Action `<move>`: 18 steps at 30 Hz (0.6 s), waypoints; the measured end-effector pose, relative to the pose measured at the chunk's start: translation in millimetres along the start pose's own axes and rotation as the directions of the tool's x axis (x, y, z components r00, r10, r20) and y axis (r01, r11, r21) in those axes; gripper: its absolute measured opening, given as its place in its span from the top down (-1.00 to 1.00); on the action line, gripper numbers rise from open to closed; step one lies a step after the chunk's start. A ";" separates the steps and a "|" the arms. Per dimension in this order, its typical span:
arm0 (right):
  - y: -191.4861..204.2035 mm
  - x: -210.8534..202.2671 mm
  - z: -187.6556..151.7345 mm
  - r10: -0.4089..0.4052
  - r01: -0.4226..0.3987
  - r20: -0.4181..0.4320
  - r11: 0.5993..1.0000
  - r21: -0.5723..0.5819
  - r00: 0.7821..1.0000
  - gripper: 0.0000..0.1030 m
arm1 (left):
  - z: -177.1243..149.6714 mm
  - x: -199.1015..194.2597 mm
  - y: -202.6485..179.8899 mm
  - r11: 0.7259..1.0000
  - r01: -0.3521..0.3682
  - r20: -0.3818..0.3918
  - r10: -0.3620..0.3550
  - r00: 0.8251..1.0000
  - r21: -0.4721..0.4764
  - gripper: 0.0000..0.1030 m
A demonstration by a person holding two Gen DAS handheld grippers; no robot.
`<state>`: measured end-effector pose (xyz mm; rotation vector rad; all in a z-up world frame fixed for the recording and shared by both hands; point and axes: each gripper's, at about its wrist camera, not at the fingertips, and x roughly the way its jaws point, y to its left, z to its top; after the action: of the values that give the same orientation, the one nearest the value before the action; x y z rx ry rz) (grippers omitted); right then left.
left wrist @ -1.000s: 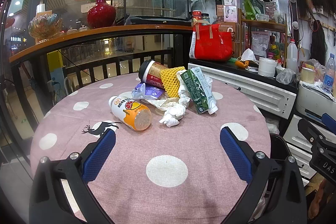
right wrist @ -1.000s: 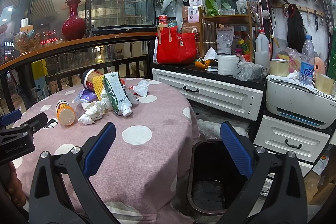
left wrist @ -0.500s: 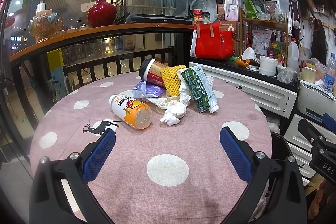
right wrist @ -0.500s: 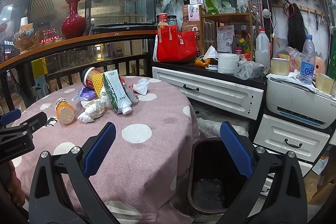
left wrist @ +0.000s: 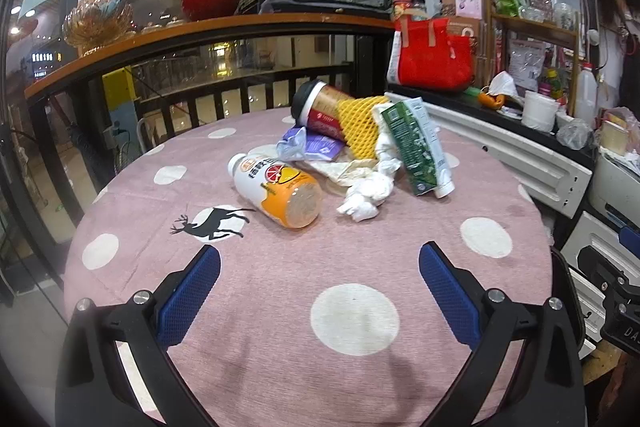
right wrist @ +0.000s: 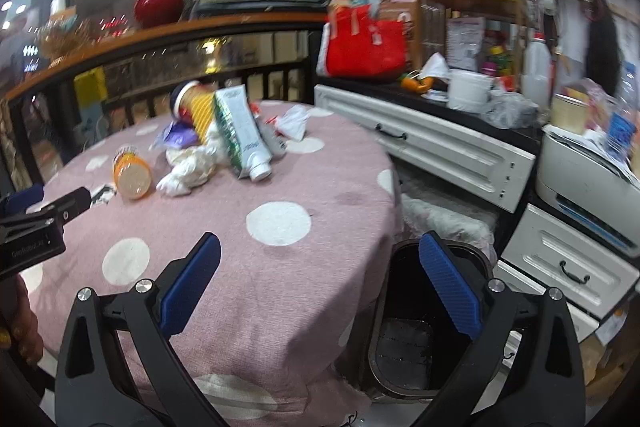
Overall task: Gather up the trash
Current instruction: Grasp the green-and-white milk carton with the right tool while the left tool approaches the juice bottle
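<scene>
Left wrist view: we approach the trash with both claws released, left claw point(left wrist: 319, 265) and right claw point(right wrist: 319, 265); next, grip the bottle point(left wrist: 276, 189) for the bin point(right wrist: 412, 343).

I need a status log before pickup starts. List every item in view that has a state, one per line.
left gripper: jaws wide open, empty
right gripper: jaws wide open, empty
orange juice bottle: lying on its side
green carton: tipped over, leaning on the pile
coffee cup: on its side, lid on
yellow foam net: lying over the cup
white tissue: crumpled
trash bin: open, looks empty
drawer: closed
</scene>
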<state>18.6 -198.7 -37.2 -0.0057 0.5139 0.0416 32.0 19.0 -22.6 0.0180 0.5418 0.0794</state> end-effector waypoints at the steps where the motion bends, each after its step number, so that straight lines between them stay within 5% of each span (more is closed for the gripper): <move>1: 4.4 5.8 3.6 0.014 -0.014 -0.018 0.999 -0.031 1.000 -0.90 | 1.8 3.8 2.6 1.000 -0.001 -0.017 0.001 1.000 -0.003 -0.90; 10: 43.4 76.3 50.9 0.199 -0.222 -0.128 0.953 -0.206 0.972 -0.90 | 29.4 55.9 21.3 0.999 -0.012 -0.210 0.022 0.977 0.048 -0.90; 16: 59.6 121.0 91.9 0.298 -0.328 -0.162 0.919 -0.219 0.941 -0.86 | 51.3 85.3 50.2 0.999 0.012 -0.306 -0.025 0.952 -0.044 -0.90; 18: 64.8 134.1 100.0 0.308 -0.343 -0.173 0.909 -0.237 0.936 -0.69 | 56.6 92.1 56.0 0.999 0.002 -0.318 -0.019 0.948 -0.052 -0.90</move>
<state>181.7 -127.3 -15.7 -0.1857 0.6351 0.4417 135.9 82.4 -19.4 -0.0488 0.8632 0.0864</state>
